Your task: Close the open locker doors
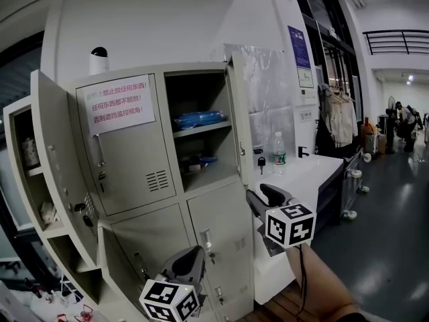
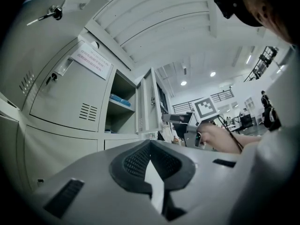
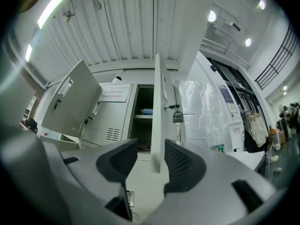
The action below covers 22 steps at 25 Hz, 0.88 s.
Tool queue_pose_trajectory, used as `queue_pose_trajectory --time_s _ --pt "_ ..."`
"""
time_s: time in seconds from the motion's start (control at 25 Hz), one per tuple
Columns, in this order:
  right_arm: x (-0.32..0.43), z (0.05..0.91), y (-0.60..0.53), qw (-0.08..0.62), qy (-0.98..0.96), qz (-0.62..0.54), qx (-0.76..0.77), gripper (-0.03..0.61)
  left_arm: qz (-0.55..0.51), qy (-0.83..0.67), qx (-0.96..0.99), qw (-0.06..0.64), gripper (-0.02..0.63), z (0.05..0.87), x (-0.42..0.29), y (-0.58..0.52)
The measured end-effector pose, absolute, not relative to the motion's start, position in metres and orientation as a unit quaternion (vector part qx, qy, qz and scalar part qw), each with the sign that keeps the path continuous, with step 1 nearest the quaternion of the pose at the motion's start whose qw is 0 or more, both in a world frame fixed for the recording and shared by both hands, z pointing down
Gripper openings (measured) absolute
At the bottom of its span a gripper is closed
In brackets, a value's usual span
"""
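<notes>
Open upper-right door (image 1: 239, 119) and upper-left door (image 1: 60, 159): thin sheet steel, likely light, stiff, free-swinging; push flat near the free edge; right tongs (image 3: 151, 146) released, empty, short of the door; left tongs (image 2: 150, 146) clenched, empty.

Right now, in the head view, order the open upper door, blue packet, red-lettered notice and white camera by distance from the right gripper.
1. Open upper door, directly ahead of the right gripper.
2. Blue packet, on its shelf.
3. Red-lettered notice, left door.
4. White camera, locker top.
</notes>
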State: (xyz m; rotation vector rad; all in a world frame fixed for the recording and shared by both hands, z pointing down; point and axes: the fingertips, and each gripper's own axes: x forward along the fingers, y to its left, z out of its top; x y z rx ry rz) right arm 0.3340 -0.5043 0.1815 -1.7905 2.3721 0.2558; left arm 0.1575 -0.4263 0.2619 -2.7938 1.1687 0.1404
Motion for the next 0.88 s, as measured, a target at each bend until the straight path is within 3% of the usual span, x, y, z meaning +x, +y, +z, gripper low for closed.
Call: queue_pose_trajectory --time_s 0.36,0.56,0.88 --pt "0.325 0.180 -0.525 0.071 0.805 0.091 -0.582 0.170 0.048 0.396 -0.915 0.062 0.003 0.255 0.161 -0.440" --pt "0.311 0.178 -0.536 0.066 0.809 0.090 -0.577 0.081 0.049 0.408 -0.909 0.066 0.003 0.253 0.152 -0.444" --pt "0.274 0.177 -0.554 0.057 0.823 0.098 -0.557 0.072 0.048 0.433 -0.897 0.068 0.003 0.252 0.130 -0.449"
